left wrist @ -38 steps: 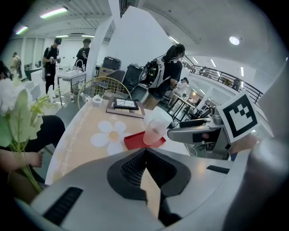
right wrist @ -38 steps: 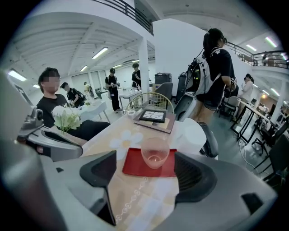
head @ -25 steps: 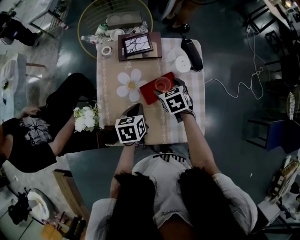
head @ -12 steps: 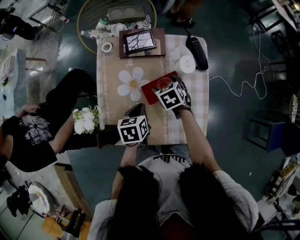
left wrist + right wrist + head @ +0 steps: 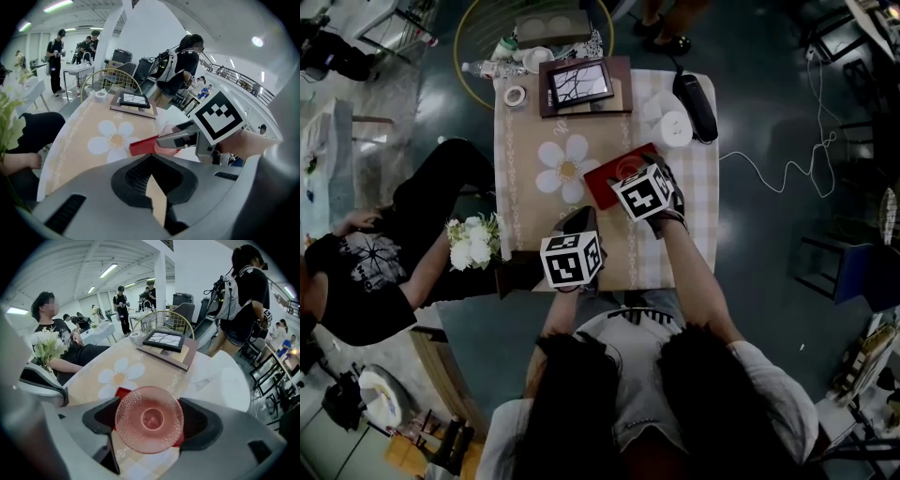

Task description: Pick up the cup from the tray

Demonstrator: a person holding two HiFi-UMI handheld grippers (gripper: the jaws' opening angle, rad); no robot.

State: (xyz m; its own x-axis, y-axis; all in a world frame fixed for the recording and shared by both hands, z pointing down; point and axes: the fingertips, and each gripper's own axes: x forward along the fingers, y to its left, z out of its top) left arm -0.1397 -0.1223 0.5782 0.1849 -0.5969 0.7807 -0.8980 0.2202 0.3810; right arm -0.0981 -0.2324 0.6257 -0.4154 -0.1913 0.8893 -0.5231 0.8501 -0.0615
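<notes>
- Fingers of the right gripper press both sides of the pink cup; the red tray shows beneath.
- Jaws of the left gripper are together and empty, held back from the tray.
- Head view: the right gripper has moved forward over the tray, now covering most of the cup. The grip looks made; the lift remains.

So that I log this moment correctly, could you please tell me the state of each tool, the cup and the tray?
Cup: upright, empty, above the tray; lifted or not, cannot tell.
Right tool: shut on the cup.
Left tool: shut, holding nothing.
Tray: flat on the table.
</notes>
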